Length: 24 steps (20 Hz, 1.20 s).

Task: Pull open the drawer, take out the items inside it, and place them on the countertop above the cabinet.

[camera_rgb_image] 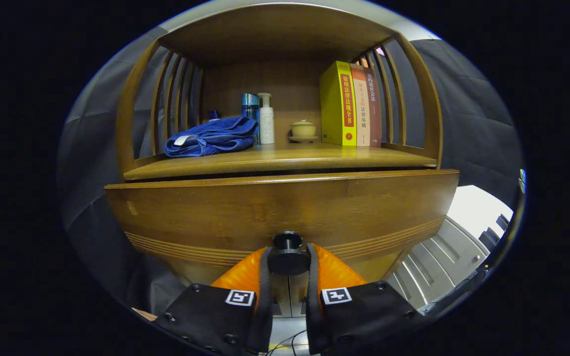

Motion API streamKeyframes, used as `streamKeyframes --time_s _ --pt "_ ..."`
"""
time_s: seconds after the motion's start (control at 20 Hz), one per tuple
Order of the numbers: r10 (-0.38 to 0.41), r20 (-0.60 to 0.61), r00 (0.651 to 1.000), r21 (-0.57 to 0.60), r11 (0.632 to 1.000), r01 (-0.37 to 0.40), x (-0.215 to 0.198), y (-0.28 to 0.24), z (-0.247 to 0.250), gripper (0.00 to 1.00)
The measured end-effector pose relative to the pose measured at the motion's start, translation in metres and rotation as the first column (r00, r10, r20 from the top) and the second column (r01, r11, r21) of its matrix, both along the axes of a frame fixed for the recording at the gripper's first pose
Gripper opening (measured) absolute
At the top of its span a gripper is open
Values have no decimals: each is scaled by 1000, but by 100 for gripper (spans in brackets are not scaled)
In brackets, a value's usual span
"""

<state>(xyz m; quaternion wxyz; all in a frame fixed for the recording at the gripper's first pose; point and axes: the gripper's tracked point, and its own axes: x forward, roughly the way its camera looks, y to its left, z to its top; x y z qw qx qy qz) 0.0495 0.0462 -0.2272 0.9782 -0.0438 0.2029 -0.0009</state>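
Observation:
The wooden drawer front (245, 207) fills the space just ahead of me, with grooved lines along its lower edge. It stands slightly out from the cabinet, leaving a dark gap under the countertop (285, 159). A round dark knob (288, 254) sits at the drawer's lower middle. My gripper (288, 261) is shut on the knob, one finger pressing each side of it. The drawer's inside is hidden from here.
On the countertop lie a folded blue towel (212, 137), a blue can (250, 107), a white pump bottle (266, 120), a small lidded cup on a saucer (303, 130) and three upright books (350, 105). Slatted wooden sides and a top board enclose the shelf.

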Motion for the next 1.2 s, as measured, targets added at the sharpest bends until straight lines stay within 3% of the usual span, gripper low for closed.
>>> streamKeyframes --time_s 0.35,1.2 --pt "0 -28 1000 -17 1000 -1 -61 -3 6 36" --pt "-17 -81 997 -16 1000 16 -142 -9 -5 36"
